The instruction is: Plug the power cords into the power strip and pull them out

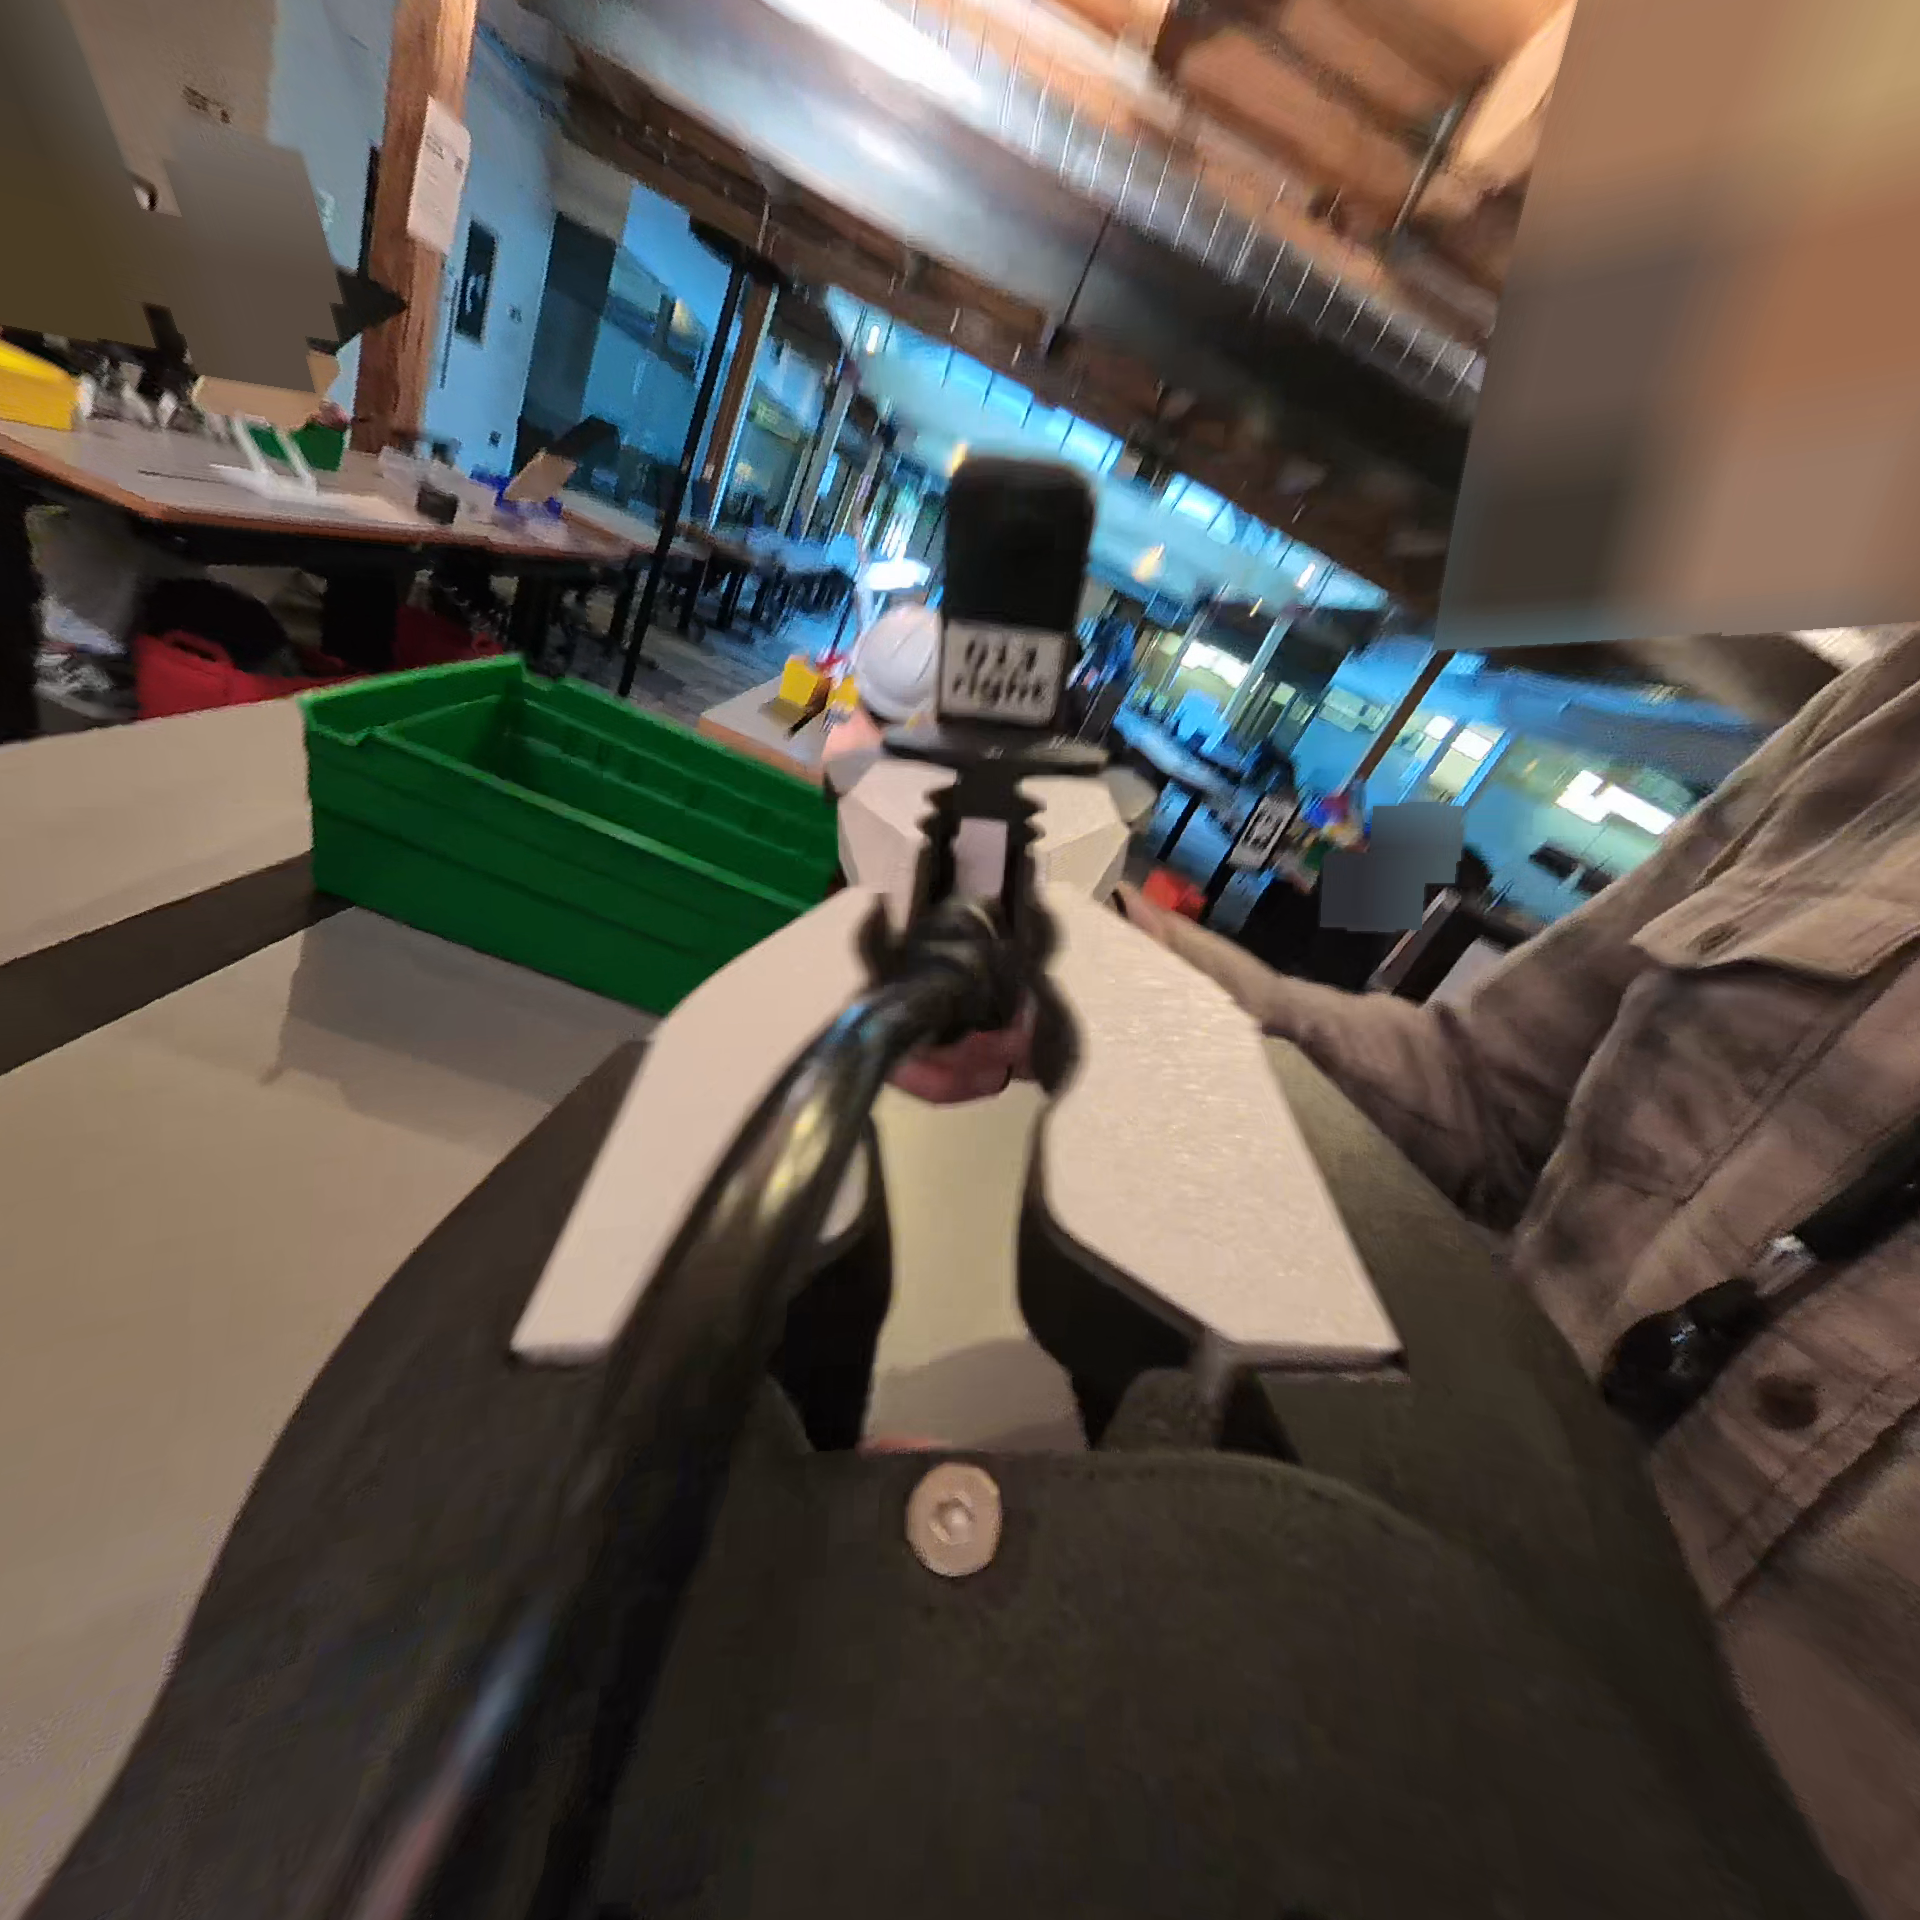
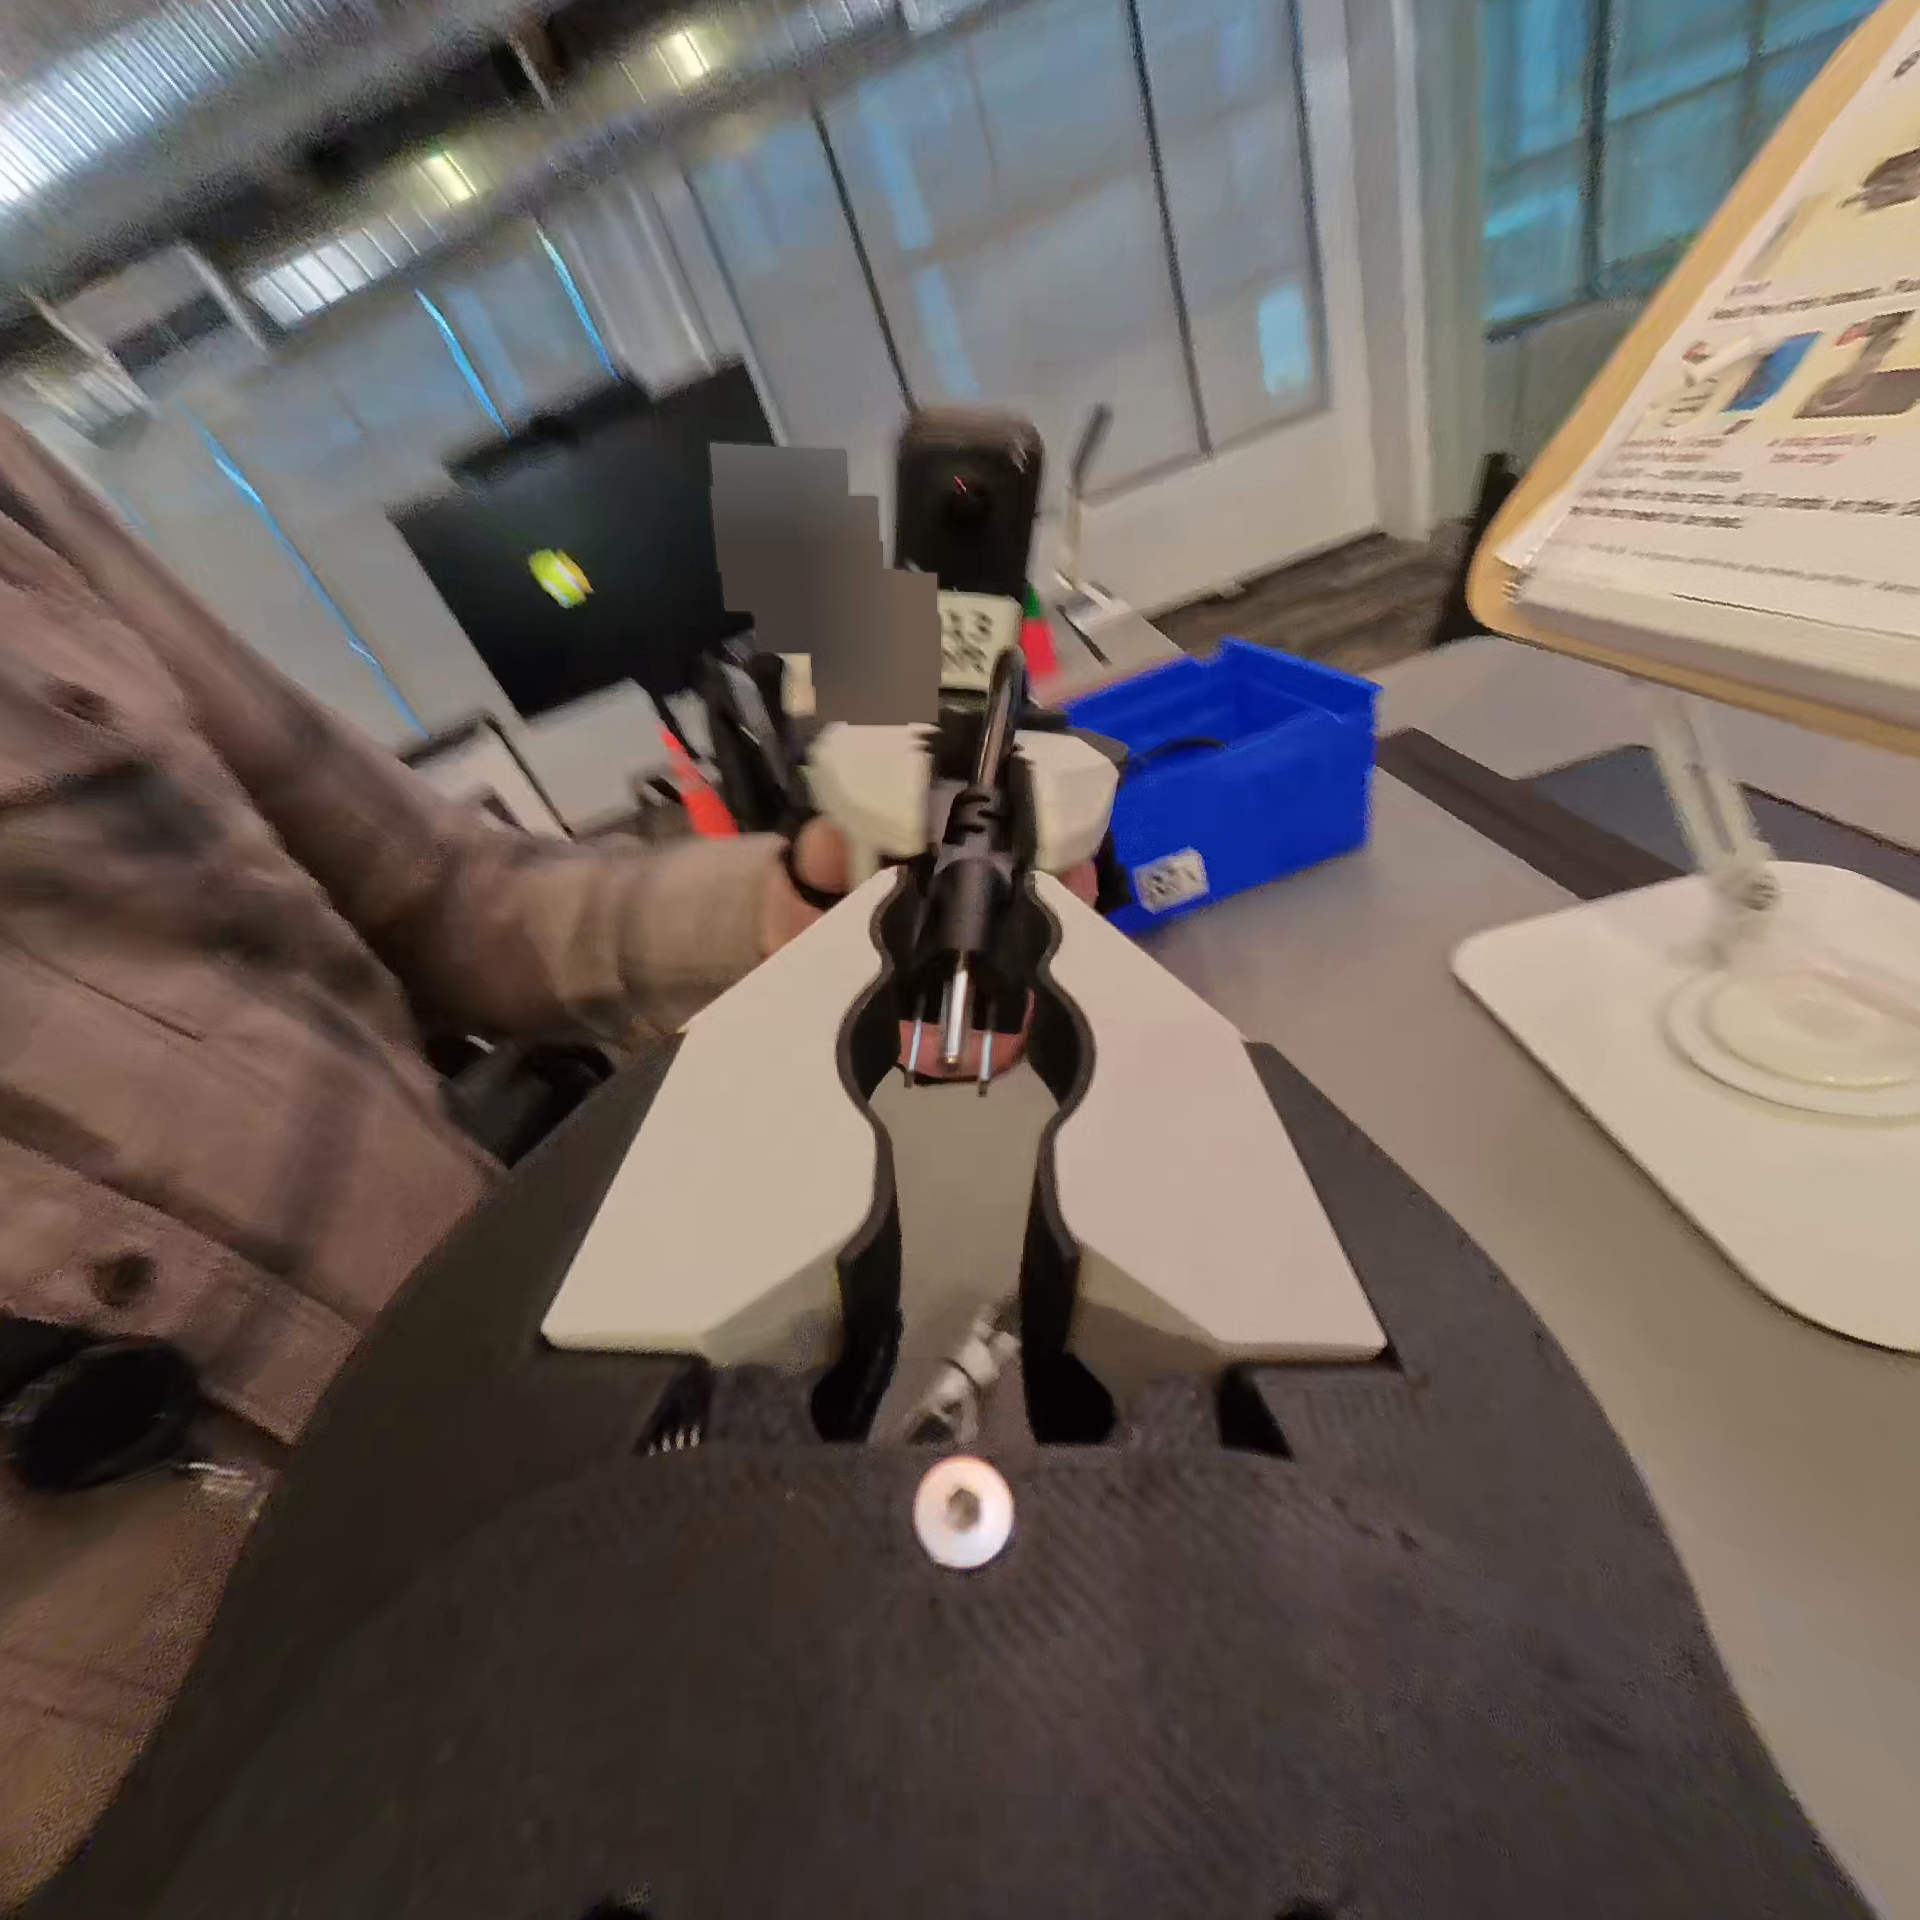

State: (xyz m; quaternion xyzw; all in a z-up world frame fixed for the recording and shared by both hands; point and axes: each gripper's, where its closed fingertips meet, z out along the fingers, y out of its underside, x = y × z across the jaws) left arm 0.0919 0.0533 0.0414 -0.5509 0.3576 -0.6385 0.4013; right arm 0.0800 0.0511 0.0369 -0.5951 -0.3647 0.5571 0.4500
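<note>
A black power cord runs up from the lower left of the left wrist view and ends between the tips of my left gripper, which is shut on it. In the right wrist view its black plug sits between the tips of my right gripper, with the metal prongs pointing back at the camera. The jaws are closed against the plug body. The two grippers face each other tip to tip above the grey table. The left gripper shows just behind the plug, and the right gripper just behind the cord. No power strip is in view.
A green bin stands on the table to the left. A blue bin stands behind the grippers in the right wrist view. A page stand with a white base is at the right. A person's sleeve is close. My two grippers' fingertips are within a few centimetres of each other. Left tips and right tips are each some 30 cm from the white base.
</note>
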